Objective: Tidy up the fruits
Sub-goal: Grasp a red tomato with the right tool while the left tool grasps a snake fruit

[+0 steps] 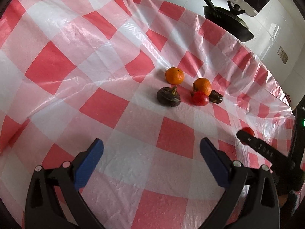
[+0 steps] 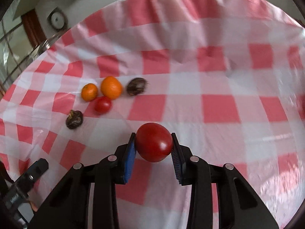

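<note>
Two oranges [image 2: 89, 92], two dark brown fruits [image 2: 74, 119] and one tomato [image 2: 103, 104] cluster on the checked cloth [image 2: 219, 87] at ten o'clock in the right wrist view; a second tomato [image 2: 154, 142] sits pinched between the right gripper [image 2: 153, 147] pads. The left gripper [image 1: 151, 160] stands wide with nothing between its jaws. Only the left wrist view shows the black pan [image 1: 226, 22] at one o'clock (there the right gripper's finger hides most of the held tomato).

On the counter [image 2: 190, 72], seen from the right wrist, the fruit cluster lay at ten o'clock of the tomato [image 2: 154, 142] between the right claw's [image 2: 153, 148] pads. Two oranges [image 2: 111, 87] sat side by side, a second tomato [image 2: 103, 104] just before them, one dark fruit [image 2: 136, 86] at their three o'clock, another [image 2: 74, 121] at seven.
</note>
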